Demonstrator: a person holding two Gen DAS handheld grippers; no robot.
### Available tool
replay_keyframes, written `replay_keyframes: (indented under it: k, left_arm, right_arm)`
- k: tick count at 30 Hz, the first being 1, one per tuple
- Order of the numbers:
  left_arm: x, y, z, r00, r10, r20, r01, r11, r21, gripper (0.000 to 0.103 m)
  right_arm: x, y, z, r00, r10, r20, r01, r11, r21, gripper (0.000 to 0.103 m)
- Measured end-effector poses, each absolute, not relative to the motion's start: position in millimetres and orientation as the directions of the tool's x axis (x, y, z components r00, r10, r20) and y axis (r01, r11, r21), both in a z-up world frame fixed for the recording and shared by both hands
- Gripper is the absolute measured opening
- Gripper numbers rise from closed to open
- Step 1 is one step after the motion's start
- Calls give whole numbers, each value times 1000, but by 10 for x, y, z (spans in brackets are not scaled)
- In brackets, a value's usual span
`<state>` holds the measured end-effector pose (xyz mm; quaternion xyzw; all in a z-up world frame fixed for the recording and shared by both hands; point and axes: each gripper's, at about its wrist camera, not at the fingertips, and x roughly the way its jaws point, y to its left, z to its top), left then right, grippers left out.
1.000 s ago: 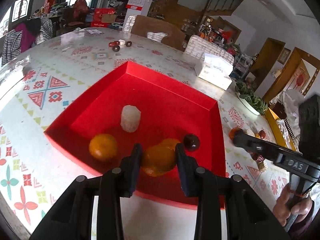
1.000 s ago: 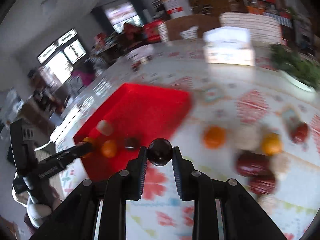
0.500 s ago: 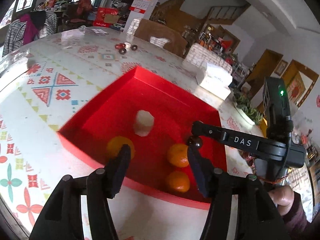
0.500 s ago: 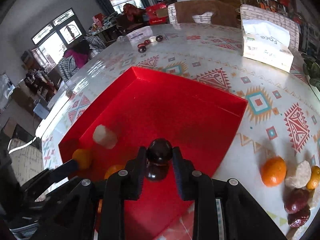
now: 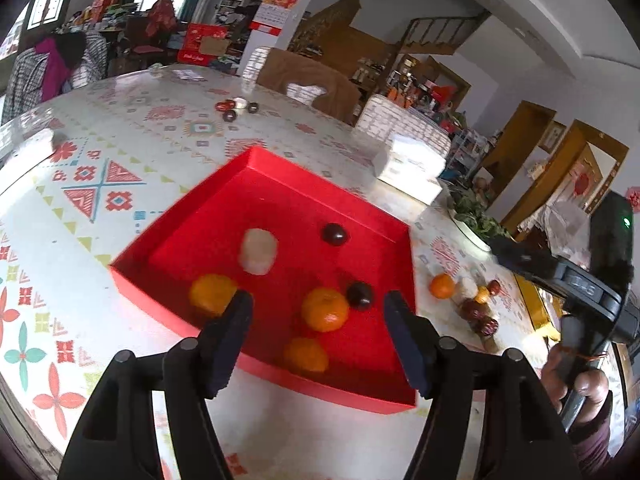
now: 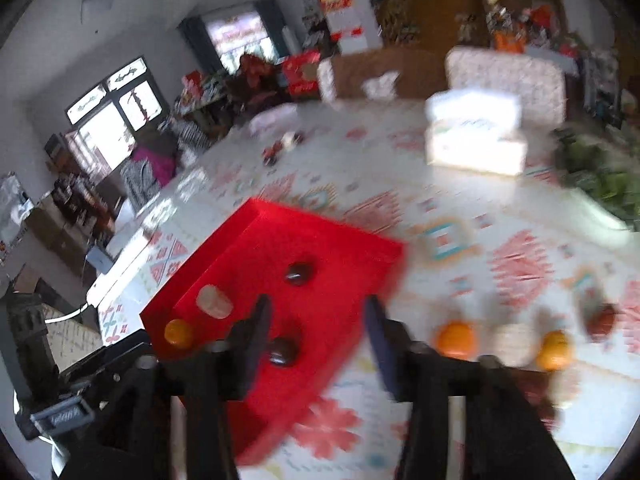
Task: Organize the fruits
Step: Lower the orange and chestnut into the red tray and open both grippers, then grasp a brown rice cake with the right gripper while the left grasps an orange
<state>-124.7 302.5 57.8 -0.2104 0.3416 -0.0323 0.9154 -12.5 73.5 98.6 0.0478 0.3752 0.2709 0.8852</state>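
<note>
Released since a moment ago, a second dark fruit [image 5: 334, 234] is now lying toward the far side of the red tray [image 5: 256, 160] on the bench [image 5: 120, 128]. Both the left gripper [image 5: 318, 318] and right gripper [image 6: 316, 328] are hovering near the tray's near edge, fingers spread wide and holding nothing.

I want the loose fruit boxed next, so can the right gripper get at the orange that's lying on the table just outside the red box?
Probably yes: the right gripper is open and empty, and the orange lies uncovered on the table.
</note>
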Motion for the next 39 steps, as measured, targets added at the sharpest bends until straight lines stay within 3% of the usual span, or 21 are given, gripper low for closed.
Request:
replay_keyframes:
  k: [3, 9, 14, 17, 19, 22, 25, 32, 39]
  left_arm:
    - [-1229, 2882, 600, 759, -230, -609, -55, 910, -412, 68]
    - [-1152, 2537, 564, 730, -283, -622, 2, 911, -412, 70]
    - [-1124, 2236, 577, 705, -303, -641, 47, 922, -384, 70]
    - [-1157, 2112, 620, 705, -295, -645, 64, 932, -356, 70]
    - [-1164, 2053, 639, 706, -288, -647, 67, 936, -344, 70]
    - [-1129, 1971, 634, 699, -284, -657, 69, 940, -334, 70]
    - [-1081, 1847, 614, 683, -294, -669, 89, 942, -323, 70]
    - [-856, 1491, 624, 653, -308, -692, 157, 949, -274, 70]
    - [-215, 1128, 567, 634, -273, -723, 197, 962, -190, 70]
  right_arm:
    - [-248, 285, 1042, 627, 457, -631, -391, 885, 252, 85]
    - [-347, -313, 718, 598, 321, -735, -298, 939, 168, 85]
    - [-387, -435, 469, 581, 284, -762, -258, 953, 158, 83]
    - [-349, -428, 333, 549, 293, -783, -264, 949, 170, 73]
    - [-346, -404, 259, 534, 278, -798, -271, 951, 150, 54]
    - [-346, -375, 178, 528, 267, -806, -273, 952, 137, 48]
    - [-384, -346, 173, 536, 271, -800, -293, 948, 124, 32]
    - [-424, -552, 180, 544, 277, -792, -282, 949, 138, 32]
    - [-372, -1029, 187, 576, 341, -743, -198, 940, 277, 32]
